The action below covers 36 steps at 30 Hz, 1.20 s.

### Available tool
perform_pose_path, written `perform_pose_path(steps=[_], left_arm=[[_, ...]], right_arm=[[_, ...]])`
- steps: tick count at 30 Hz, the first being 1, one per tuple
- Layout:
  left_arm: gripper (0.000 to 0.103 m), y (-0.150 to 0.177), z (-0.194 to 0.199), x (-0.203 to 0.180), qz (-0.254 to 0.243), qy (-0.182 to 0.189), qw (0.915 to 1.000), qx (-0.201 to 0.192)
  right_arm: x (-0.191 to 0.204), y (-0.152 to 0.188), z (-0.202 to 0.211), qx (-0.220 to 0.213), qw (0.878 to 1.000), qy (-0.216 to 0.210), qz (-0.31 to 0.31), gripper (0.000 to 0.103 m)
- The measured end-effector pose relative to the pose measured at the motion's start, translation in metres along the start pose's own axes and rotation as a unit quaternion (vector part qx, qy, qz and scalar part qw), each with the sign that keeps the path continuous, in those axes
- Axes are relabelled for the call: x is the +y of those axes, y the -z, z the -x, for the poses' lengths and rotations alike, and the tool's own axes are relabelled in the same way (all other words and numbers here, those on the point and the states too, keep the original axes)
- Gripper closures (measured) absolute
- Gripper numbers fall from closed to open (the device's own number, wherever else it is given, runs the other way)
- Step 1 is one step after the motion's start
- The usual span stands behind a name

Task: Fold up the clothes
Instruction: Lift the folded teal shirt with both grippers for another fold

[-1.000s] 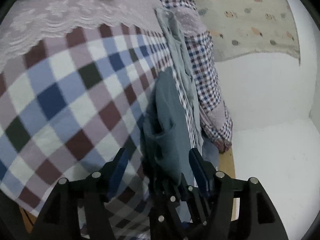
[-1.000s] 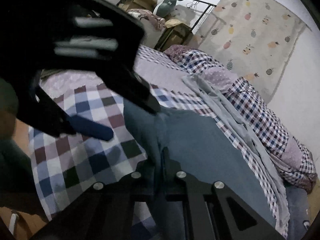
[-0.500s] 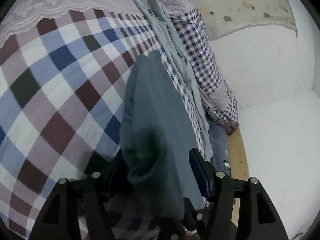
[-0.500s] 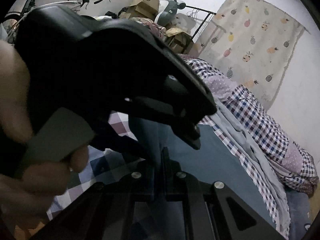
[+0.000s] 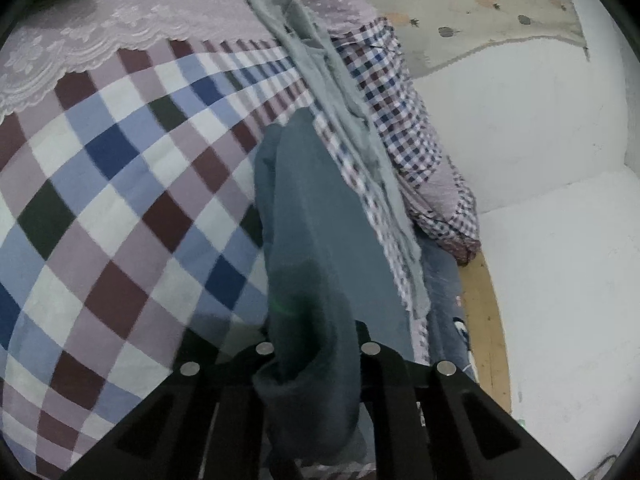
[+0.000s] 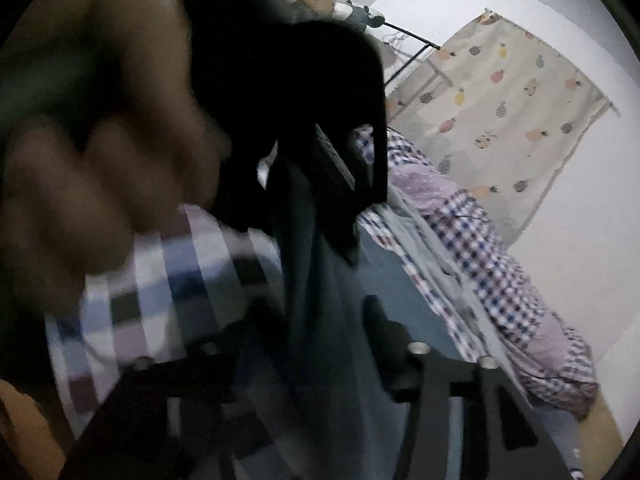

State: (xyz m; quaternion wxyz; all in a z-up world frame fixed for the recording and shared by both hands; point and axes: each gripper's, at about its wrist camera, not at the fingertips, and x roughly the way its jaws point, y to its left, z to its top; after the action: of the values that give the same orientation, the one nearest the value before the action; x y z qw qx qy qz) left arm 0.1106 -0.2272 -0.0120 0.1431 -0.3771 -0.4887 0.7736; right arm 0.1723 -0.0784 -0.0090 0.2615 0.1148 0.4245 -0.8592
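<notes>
A dark teal garment [image 5: 316, 216] lies in a long strip on the big-check bedsheet [image 5: 100, 200], its near end lifted. My left gripper [image 5: 316, 344] is shut on that bunched near end. In the right wrist view the same garment [image 6: 320, 300] hangs down between the spread fingers of my right gripper [image 6: 312, 344], which is open and grips nothing. The black left gripper [image 6: 304, 120] and the hand [image 6: 100, 160] holding it fill the upper left of that view, blurred and very close.
A pale grey-green garment [image 5: 320, 68] lies along the bed beside a small-check quilt [image 5: 400, 112]. A lace cover [image 5: 120, 20] spreads at the far end. Blue denim [image 5: 444, 300] hangs by the wooden floor strip [image 5: 484, 312]. A pineapple curtain [image 6: 500, 100] hangs on the wall.
My left gripper has gone from open to shut on the garment's near end. My right gripper has let go and opened, and the left hand has moved close in front of it.
</notes>
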Motion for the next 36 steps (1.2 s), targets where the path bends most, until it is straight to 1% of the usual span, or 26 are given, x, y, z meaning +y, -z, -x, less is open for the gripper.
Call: perform_pose_path(steps=[3, 4, 9, 16, 20, 26, 30, 34, 36], left_arm=[[0.094, -0.002, 0.002, -0.003, 0.002, 0.012, 0.9999, 0.001], [0.094, -0.003, 0.003, -0.004, 0.007, 0.019, 0.9998, 0.003], [0.094, -0.009, 0.004, -0.004, 0.018, 0.033, 0.9993, 0.005], [0.094, -0.015, 0.003, -0.003, 0.025, 0.042, 0.9988, 0.004], [0.094, -0.018, 0.003, -0.004, 0.027, 0.044, 0.9987, 0.003], [0.094, -0.021, 0.004, -0.005, 0.027, 0.043, 0.9987, -0.001], [0.094, -0.021, 0.003, -0.004, 0.032, 0.04, 0.9987, -0.003], [0.094, -0.02, 0.004, -0.004, 0.031, 0.037, 0.9988, -0.006], [0.094, -0.02, 0.003, -0.005, 0.029, 0.035, 0.9989, -0.007]], right_arm=[[-0.006, 0.012, -0.006, 0.023, 0.999, 0.046, -0.01, 0.04], [-0.008, 0.015, -0.009, 0.03, 0.998, 0.061, -0.016, 0.037], [-0.022, 0.035, -0.024, 0.082, 0.989, 0.119, -0.019, 0.036], [-0.064, 0.086, -0.015, 0.135, 0.975, 0.174, -0.028, 0.036], [-0.077, 0.117, 0.002, 0.165, 0.965, 0.203, -0.012, 0.036], [-0.108, 0.168, 0.028, 0.207, 0.95, 0.235, 0.01, 0.036], [-0.123, 0.198, 0.046, 0.237, 0.94, 0.244, 0.019, 0.037], [-0.126, 0.213, 0.066, 0.243, 0.936, 0.252, 0.042, 0.037], [-0.128, 0.215, 0.068, 0.249, 0.936, 0.242, 0.051, 0.037]])
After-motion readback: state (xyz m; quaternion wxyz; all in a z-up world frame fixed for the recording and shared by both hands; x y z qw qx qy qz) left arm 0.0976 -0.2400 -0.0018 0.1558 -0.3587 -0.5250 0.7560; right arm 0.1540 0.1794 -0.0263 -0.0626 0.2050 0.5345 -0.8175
